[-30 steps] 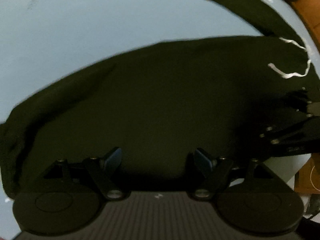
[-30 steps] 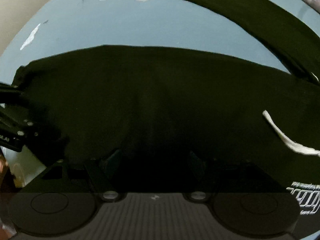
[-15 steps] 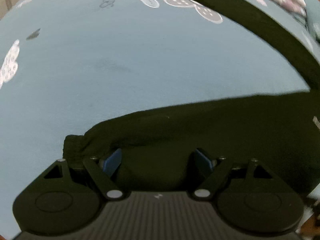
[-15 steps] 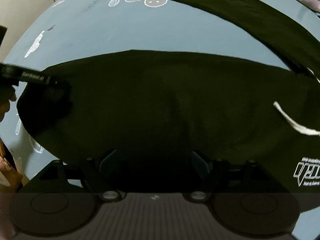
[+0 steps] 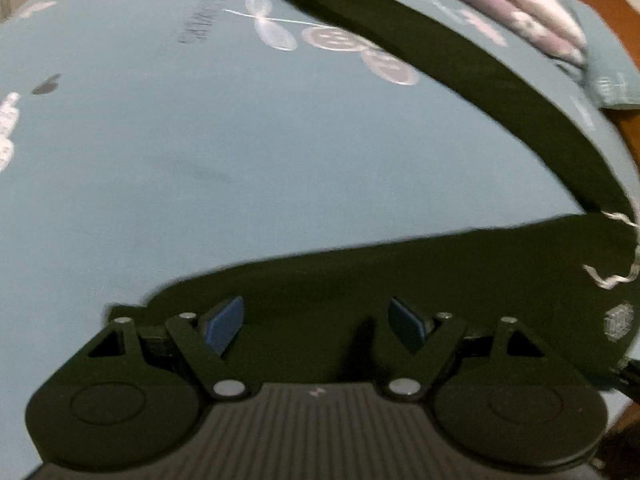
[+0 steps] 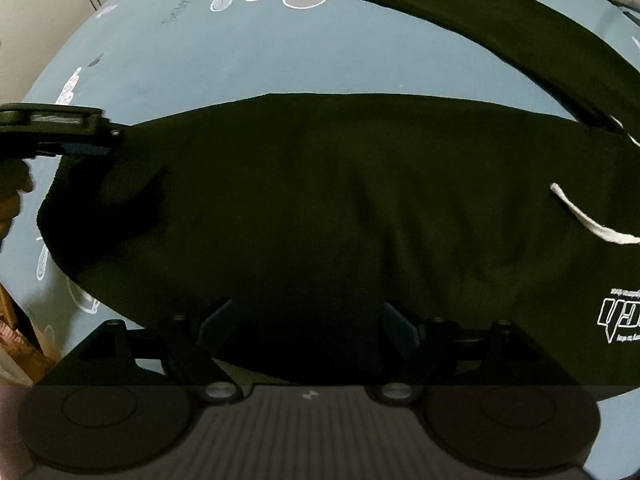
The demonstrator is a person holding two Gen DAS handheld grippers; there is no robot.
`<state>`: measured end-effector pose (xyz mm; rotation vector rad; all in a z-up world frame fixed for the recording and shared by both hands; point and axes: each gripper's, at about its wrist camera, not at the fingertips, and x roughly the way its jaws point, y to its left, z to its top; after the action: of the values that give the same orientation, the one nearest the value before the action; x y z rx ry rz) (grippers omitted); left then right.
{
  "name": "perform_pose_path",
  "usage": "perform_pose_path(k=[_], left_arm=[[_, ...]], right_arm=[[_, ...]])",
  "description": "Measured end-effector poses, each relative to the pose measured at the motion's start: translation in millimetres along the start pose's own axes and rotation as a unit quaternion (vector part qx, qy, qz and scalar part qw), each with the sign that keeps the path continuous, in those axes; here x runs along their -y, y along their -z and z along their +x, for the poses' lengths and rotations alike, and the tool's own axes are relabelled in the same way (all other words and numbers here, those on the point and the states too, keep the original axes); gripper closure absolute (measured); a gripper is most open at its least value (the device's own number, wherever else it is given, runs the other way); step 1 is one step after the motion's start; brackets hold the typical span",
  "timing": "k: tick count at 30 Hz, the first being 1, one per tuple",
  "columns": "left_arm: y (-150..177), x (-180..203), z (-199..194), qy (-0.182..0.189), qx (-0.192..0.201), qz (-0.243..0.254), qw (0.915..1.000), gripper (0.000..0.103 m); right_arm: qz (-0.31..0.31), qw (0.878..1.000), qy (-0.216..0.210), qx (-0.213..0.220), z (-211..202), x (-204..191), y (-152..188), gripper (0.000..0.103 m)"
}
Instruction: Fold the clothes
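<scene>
— What's under you?
— Your blue bedsheet [image 5: 240, 152], with the black garment [image 6: 340, 208] spread flat on it, one long part [image 5: 480, 80] trailing away, white drawstring [image 6: 588, 220] on top.
— And your grippers?
— Left gripper [image 5: 318, 322] and right gripper [image 6: 308, 324] both gape wide over the near hem, holding nothing.

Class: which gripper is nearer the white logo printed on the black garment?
Right. The right gripper sits beside the logo; the left gripper is at the garment's far end.
</scene>
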<state>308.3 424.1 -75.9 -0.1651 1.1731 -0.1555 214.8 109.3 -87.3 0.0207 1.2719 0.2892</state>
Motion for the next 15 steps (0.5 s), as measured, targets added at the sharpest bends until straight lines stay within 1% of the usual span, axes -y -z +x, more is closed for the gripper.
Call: perform_pose_path(k=[2, 4, 7, 9, 10, 13, 14, 15], left_arm=[[-3.2, -10.4, 5.4, -0.003, -0.005, -0.013, 0.9999, 0.024], [-5.9, -15.8, 1.2, 0.004, -0.006, -0.03, 0.9995, 0.024], [-1.6, -6.0, -16.5, 0.008, -0.001, -0.019, 0.9998, 0.024], [1.5, 7.7, -29.5, 0.027, 0.009, -0.009, 0.9995, 0.023], [5.8, 11.6, -34.9, 0.039, 0.007, -0.006, 0.9992, 0.023], [21.5, 28.4, -30.8, 0.068, -0.023, -0.002, 0.9974, 0.023], [28.1, 32.5, -28.8, 0.07, -0.031, 0.004, 0.997, 0.023], [31.2, 34.3, -24.4, 0.061, -0.038, 0.007, 0.9974, 0.023]], right_arm=[[-0.001, 1.0, 0.0, 0.0, -0.8, 0.2, 1.0, 0.018], [0.0, 1.0, -0.001, -0.001, -1.5, 1.0, -0.1, 0.018], [0.001, 1.0, 0.003, 0.005, -3.9, 3.3, -2.0, 0.018], [0.007, 1.0, 0.007, 0.014, -5.9, 6.2, -4.1, 0.018], [0.01, 1.0, 0.007, 0.015, -4.6, 7.1, -5.2, 0.018], [0.022, 1.0, 0.012, 0.012, 4.1, 10.9, -7.8, 0.018], [0.028, 1.0, 0.01, 0.008, 7.6, 13.2, -7.3, 0.018], [0.035, 0.999, 0.005, 0.002, 11.5, 14.6, -6.3, 0.018]])
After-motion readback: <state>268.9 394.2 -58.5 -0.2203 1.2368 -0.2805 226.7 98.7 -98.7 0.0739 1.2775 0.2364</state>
